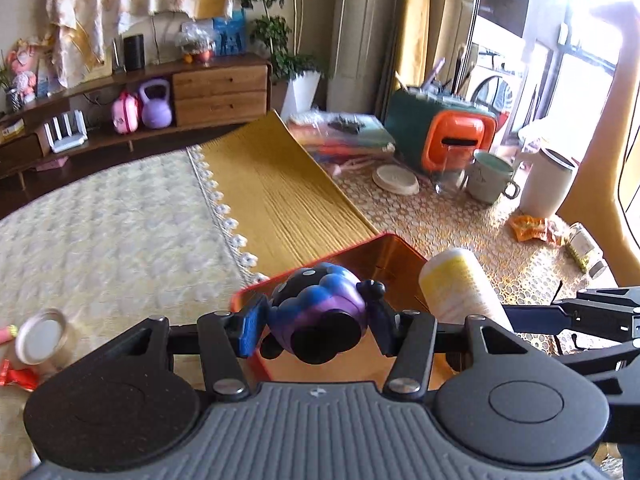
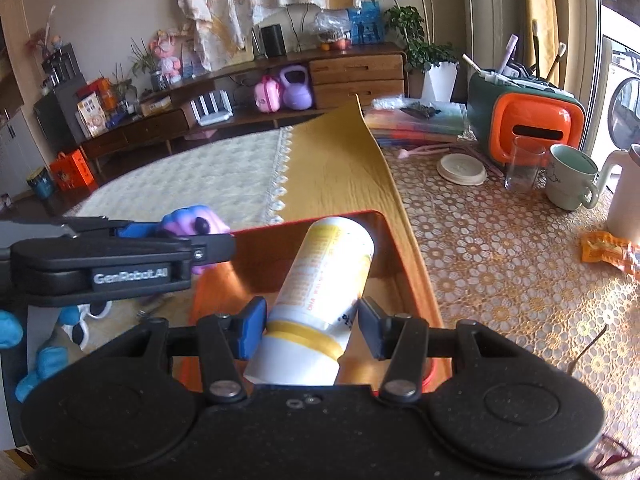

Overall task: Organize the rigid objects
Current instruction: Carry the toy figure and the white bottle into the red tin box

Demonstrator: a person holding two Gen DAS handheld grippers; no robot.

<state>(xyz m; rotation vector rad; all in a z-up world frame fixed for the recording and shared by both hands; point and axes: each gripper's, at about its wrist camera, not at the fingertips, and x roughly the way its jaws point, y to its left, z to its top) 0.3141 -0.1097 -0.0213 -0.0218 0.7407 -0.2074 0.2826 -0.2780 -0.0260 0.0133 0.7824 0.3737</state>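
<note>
While both grippers hung over the orange bin (image 1: 394, 254), each had sth clamped. Left gripper (image 1: 316, 326), lower centre of the left wrist view, was closed narrow on a blue-purple-black toy figure (image 1: 320, 304); its blue pad (image 1: 250, 330) and the dark one opposite pressed the toy's sides. Toy sat above the bin's near-left corner, w/ the bin's red rim (image 1: 256, 286) just behind it.

Right gripper (image 2: 312, 328), lower centre of the right wrist view, was shut partway on a white-and-yellow bottle (image 2: 324, 280), gripped near its white bottom end, top end tilted fwd and up-frame over the bin interior (image 2: 260, 264). Can't tell whether the bottle touched the bin floor. In the left view the same bottle (image 1: 460, 288) showed at centre-right, just beside the toy, the right gripper's arm coming in from the right edge.

Bin sat on a yellow-gold cloth (image 1: 276, 192) running up the middle of frame, cream lace mat (image 1: 120, 216) to its left, floral lace tablecloth (image 2: 500, 264) to its right. Upper right of the right view: round white lid (image 2: 460, 168), clear glass (image 2: 524, 164), pale green mug (image 2: 572, 180), orange-and-green box (image 2: 532, 120). Snack wrapper (image 2: 608, 252) at the right edge. Small jar w/ metal lid (image 1: 40, 338) at lower left of the left view.
</note>
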